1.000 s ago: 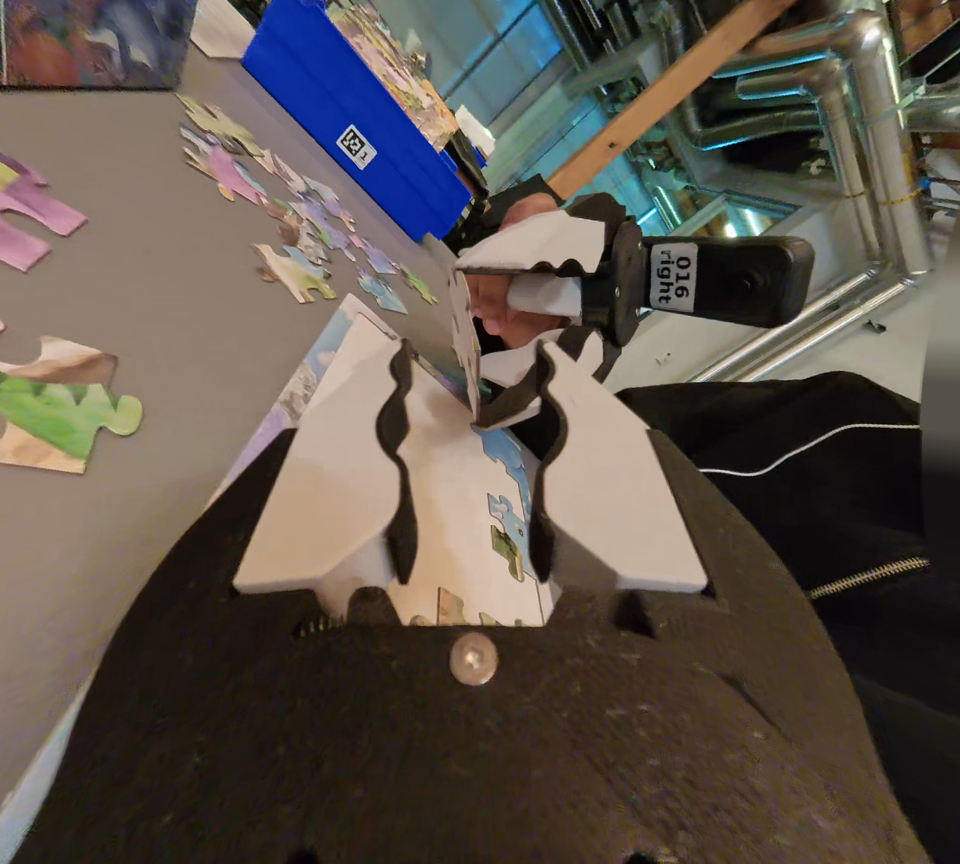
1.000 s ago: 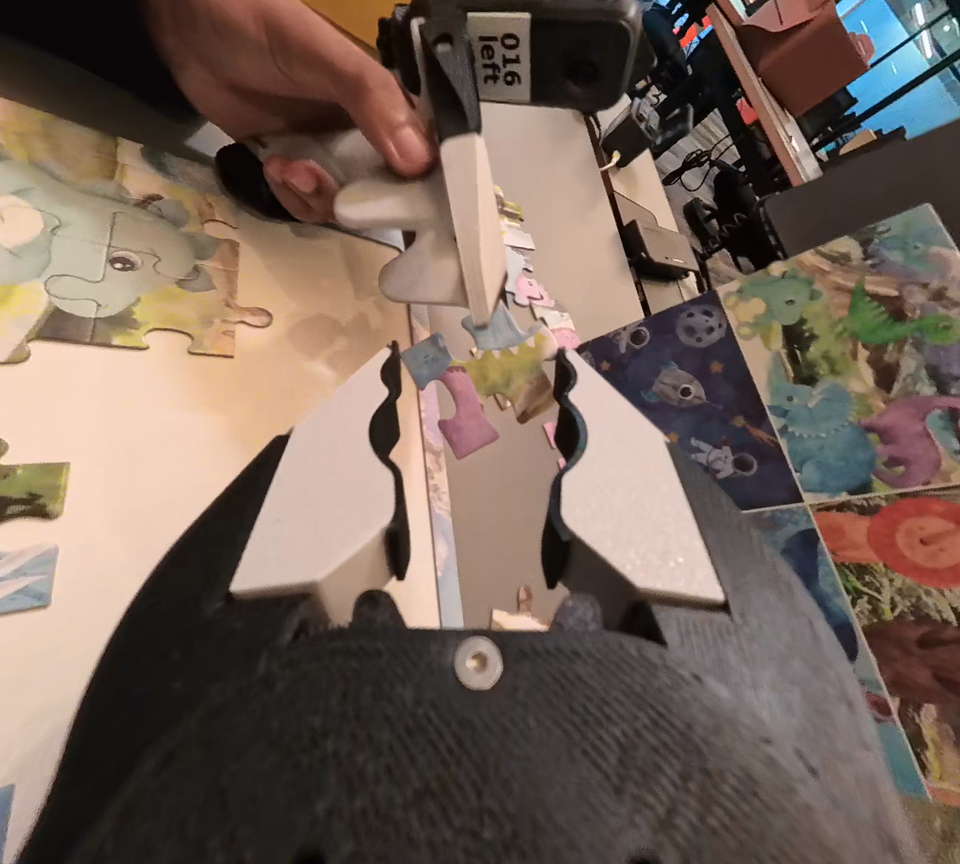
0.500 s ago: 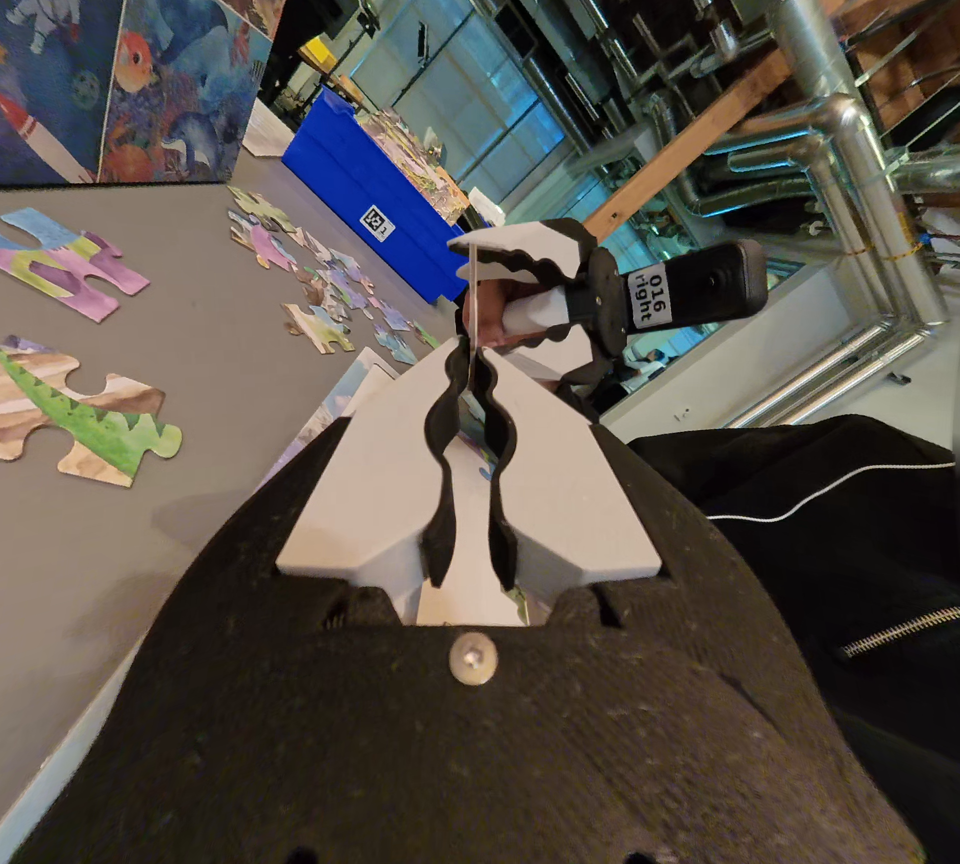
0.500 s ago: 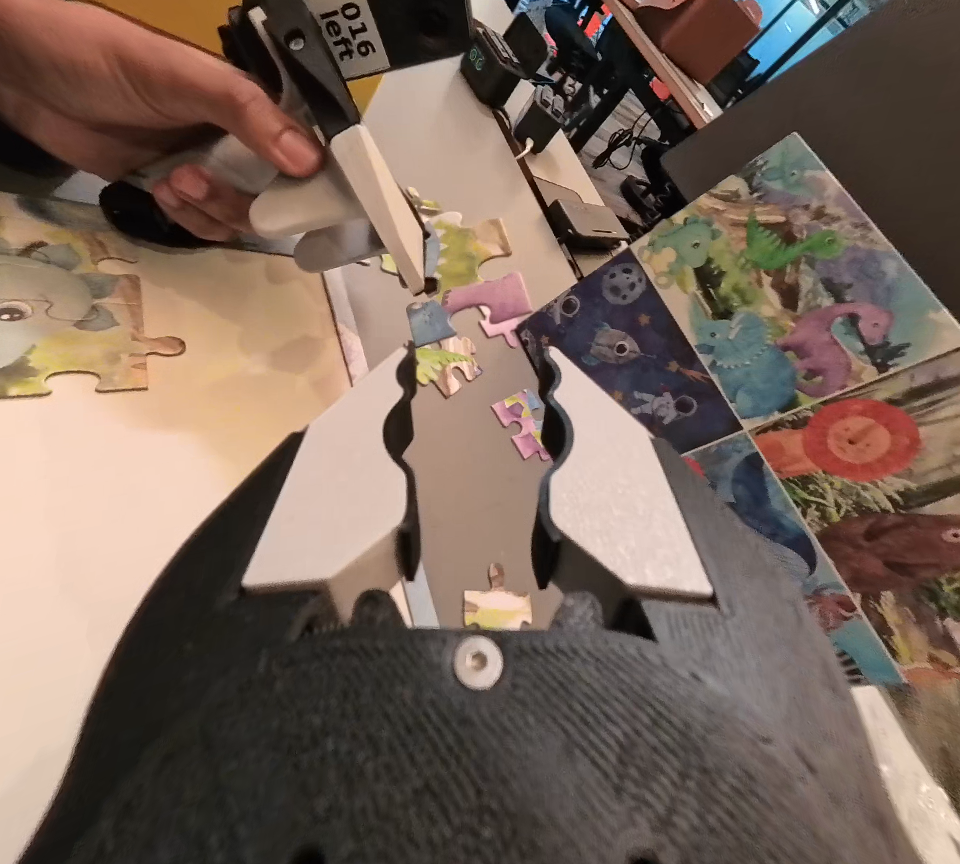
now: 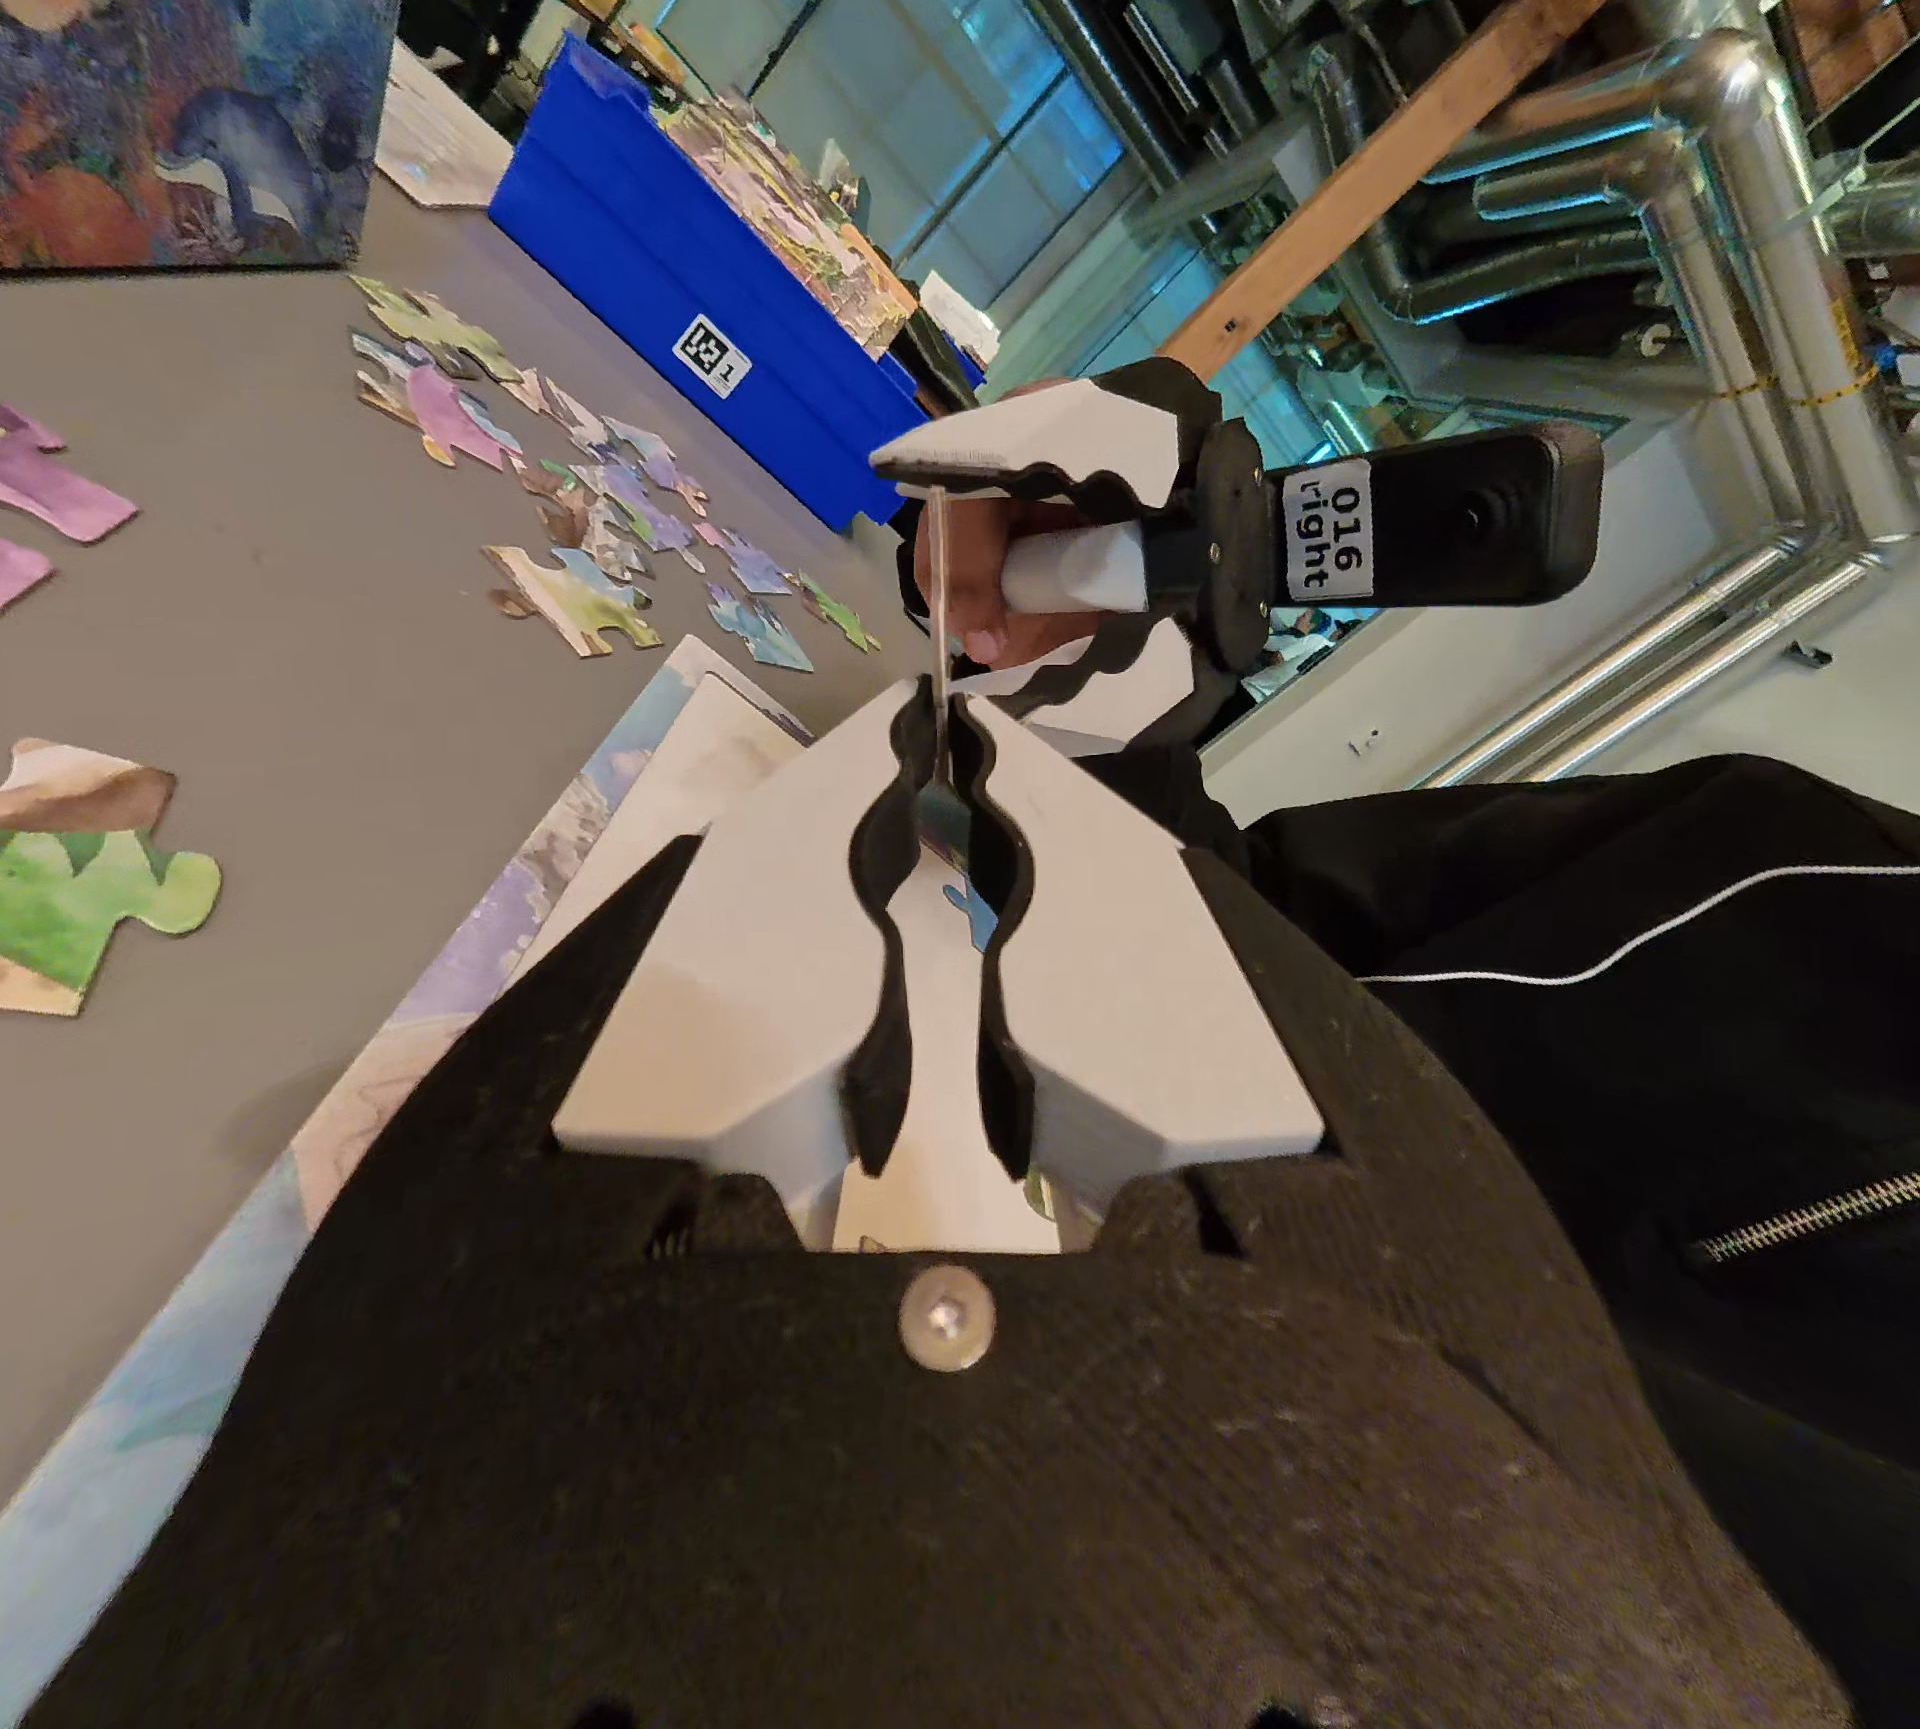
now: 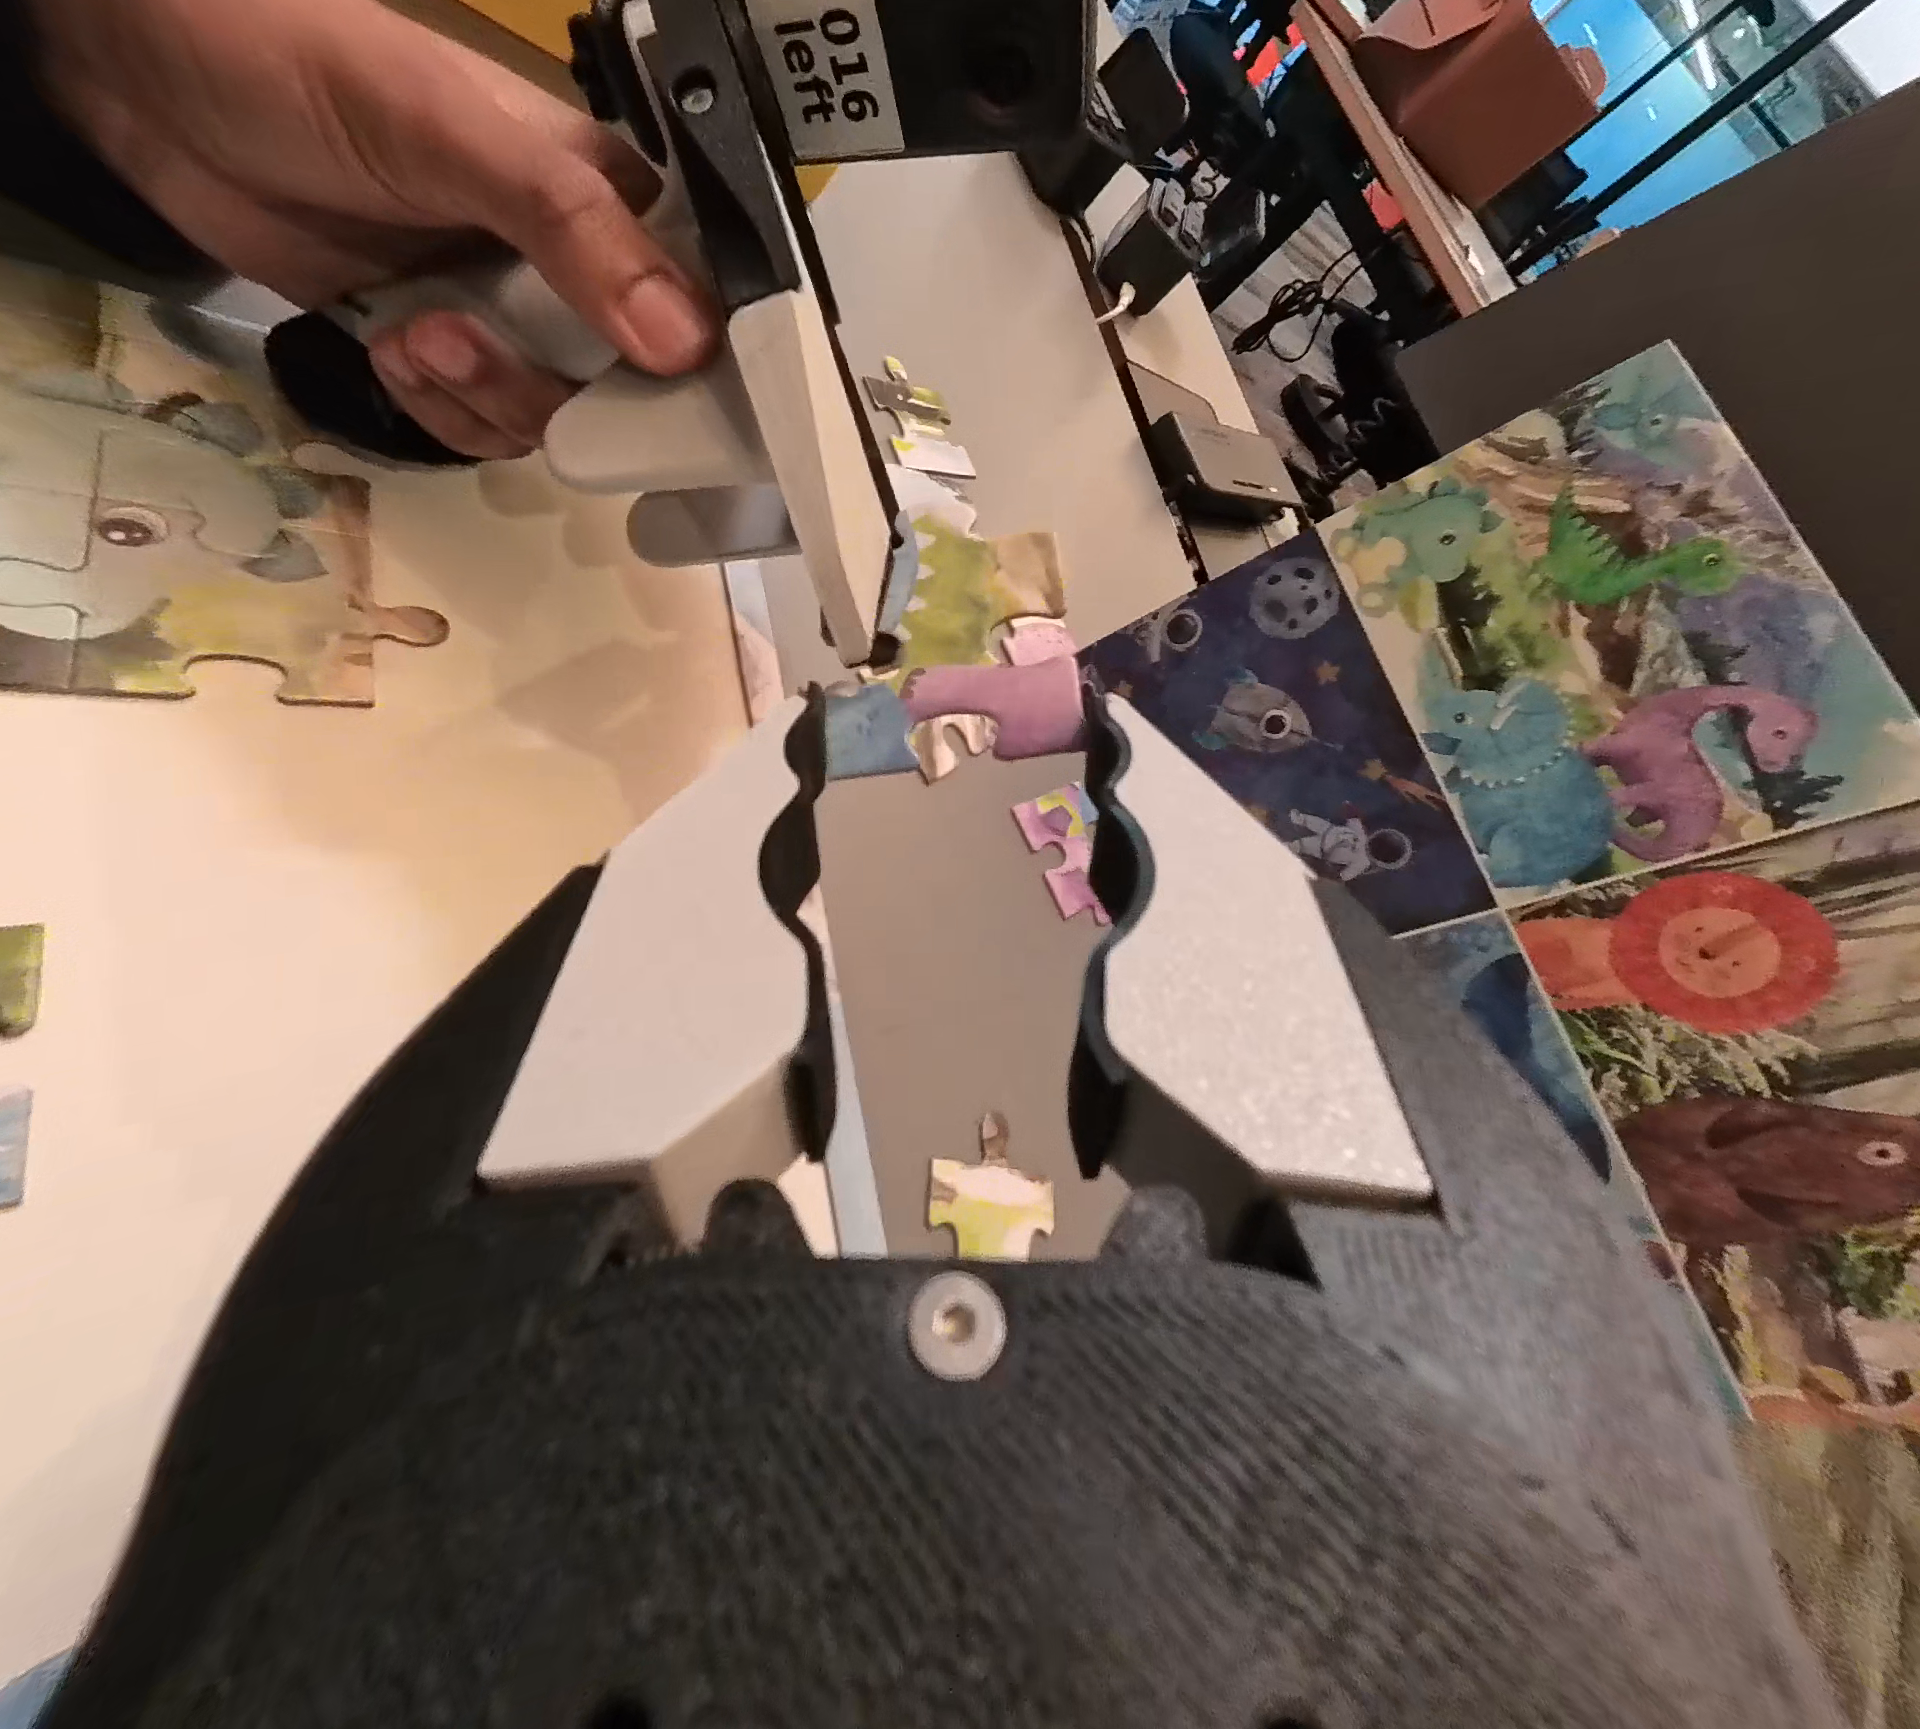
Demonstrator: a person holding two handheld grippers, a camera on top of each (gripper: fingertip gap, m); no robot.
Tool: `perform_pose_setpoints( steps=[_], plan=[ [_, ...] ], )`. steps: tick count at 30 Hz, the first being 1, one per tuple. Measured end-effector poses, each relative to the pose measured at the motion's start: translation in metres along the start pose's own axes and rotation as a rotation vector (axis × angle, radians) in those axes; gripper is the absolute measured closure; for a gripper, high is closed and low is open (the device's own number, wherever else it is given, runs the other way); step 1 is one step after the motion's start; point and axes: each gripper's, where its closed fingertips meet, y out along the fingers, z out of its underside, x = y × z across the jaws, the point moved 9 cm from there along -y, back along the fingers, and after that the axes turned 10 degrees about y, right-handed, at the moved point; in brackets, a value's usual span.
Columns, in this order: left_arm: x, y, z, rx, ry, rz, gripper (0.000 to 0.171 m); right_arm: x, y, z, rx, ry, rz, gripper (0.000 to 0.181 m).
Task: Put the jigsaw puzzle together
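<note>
My left gripper [image 5: 940, 694] is shut on a thin jigsaw piece [image 5: 938, 578], seen edge-on and sticking out past the fingertips. In the right wrist view the left gripper [image 6: 862, 640] points down over the grey table, with the blue piece [image 6: 862, 732] at its tip. My right gripper [image 6: 951, 723] is open and empty, its fingertips on either side of that piece. It also shows in the left wrist view [image 5: 997, 567], jaws apart around the piece. The puzzle board [image 6: 312, 848] holds a joined elephant section [image 6: 114, 557].
Loose pieces lie on the grey table: a purple one [image 6: 1003, 700], a green one [image 6: 951, 593], a yellow-green one [image 6: 987, 1201] and several more [image 5: 582, 536]. A blue bin [image 5: 665, 297] stands behind them. Picture panels [image 6: 1558, 640] stand at the right. Left and right tips are no more than a few centimetres apart.
My left gripper's fingers have closed from wide open onto the piece. The right gripper has stayed open. Both have shifted a little over the table.
</note>
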Motion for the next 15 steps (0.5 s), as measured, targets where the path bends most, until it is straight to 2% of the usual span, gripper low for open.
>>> perform_pose_setpoints(
  steps=[3,8,15],
  plan=[
    [-0.002,0.002,0.000,0.014,0.014,0.013,0.170,-0.001,-0.004,0.001,0.005,-0.005,0.005,0.132],
    [-0.001,0.002,-0.001,0.014,0.030,-0.001,0.145,-0.011,-0.017,0.007,0.028,0.010,0.039,0.132],
    [-0.002,0.002,-0.001,0.008,0.044,0.012,0.139,-0.027,-0.045,0.021,-0.032,0.145,0.042,0.132]
  ],
)
